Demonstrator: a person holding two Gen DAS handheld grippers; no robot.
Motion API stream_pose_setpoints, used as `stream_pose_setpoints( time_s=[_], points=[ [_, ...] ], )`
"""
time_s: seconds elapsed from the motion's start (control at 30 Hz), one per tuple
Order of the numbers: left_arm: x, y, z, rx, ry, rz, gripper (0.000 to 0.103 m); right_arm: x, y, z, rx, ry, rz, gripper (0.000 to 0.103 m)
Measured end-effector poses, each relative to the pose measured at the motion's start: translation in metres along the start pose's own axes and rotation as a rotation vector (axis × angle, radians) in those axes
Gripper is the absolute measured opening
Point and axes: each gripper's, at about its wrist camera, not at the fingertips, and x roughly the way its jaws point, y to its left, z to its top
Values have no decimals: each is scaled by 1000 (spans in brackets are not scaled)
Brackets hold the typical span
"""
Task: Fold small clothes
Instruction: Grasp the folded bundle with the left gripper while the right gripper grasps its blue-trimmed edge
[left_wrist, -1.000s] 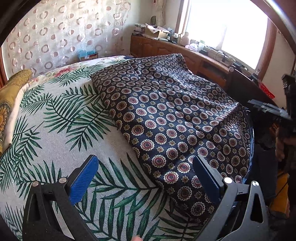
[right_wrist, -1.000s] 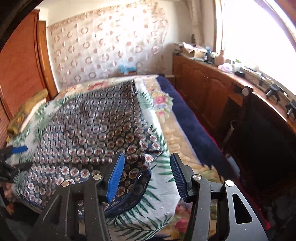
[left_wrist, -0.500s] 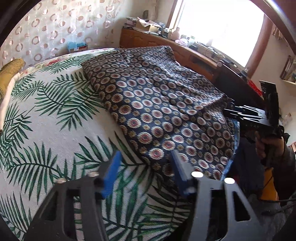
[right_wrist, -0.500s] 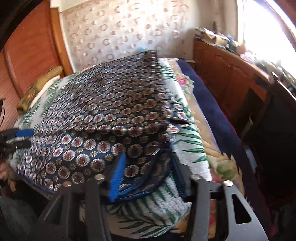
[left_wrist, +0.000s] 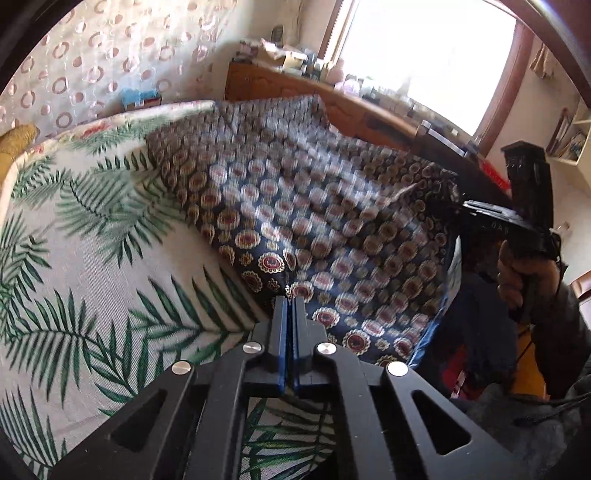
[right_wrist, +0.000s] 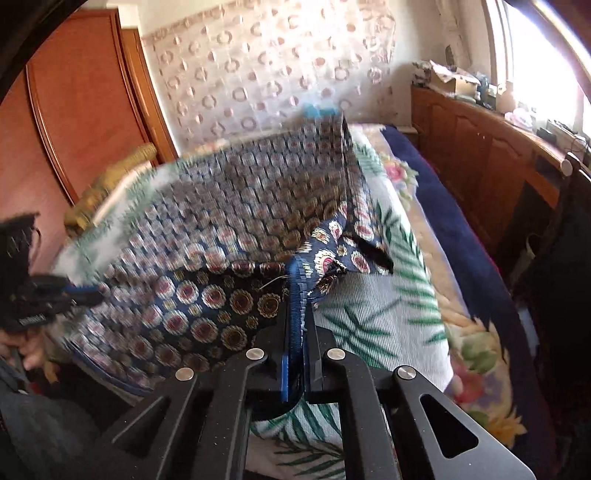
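Both claws have just been closing and now grip the same garment. Left gripper (left_wrist: 289, 301), at 6 o'clock in its own view, has its blue pads pressed together on the near hem of the navy medallion-print cloth (left_wrist: 303, 221), which spreads from the fingertips toward 12 and 2 o'clock over the palm-leaf bedspread (left_wrist: 85, 280). Right gripper (right_wrist: 297, 280), seen in its own view at 6 o'clock, is clamped on a bunched corner of the cloth, which lifts and trails off toward 9 and 11 o'clock. At 3 o'clock in the left view, a hand (left_wrist: 524, 269) holds the right tool. Farther off, a wooden cabinet (left_wrist: 280, 83) stands at 12 o'clock under a bright window (left_wrist: 432, 55).
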Motion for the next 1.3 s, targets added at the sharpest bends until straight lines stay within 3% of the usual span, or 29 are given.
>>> stream_pose_setpoints(
  time_s=[0.23, 0.53, 0.73, 0.87, 1.3],
  points=[
    [-26, 8, 36, -23, -164, 24, 2, -21, -2, 34, 19, -128, 60, 4],
    [-32, 47, 98, -78, -260, 88, 2, 4, -5, 103, -2, -237, 71, 4],
    [-13, 75, 127, -116, -256, 117, 2, 47, -7, 137, -6, -218, 51, 4],
    [3, 86, 140, -119, -233, 131, 2, 70, -1, 141, -9, -200, 43, 4],
    [40, 108, 152, -131, -158, 168, 2, 78, 3, 165, -21, -133, 17, 4]
  ],
)
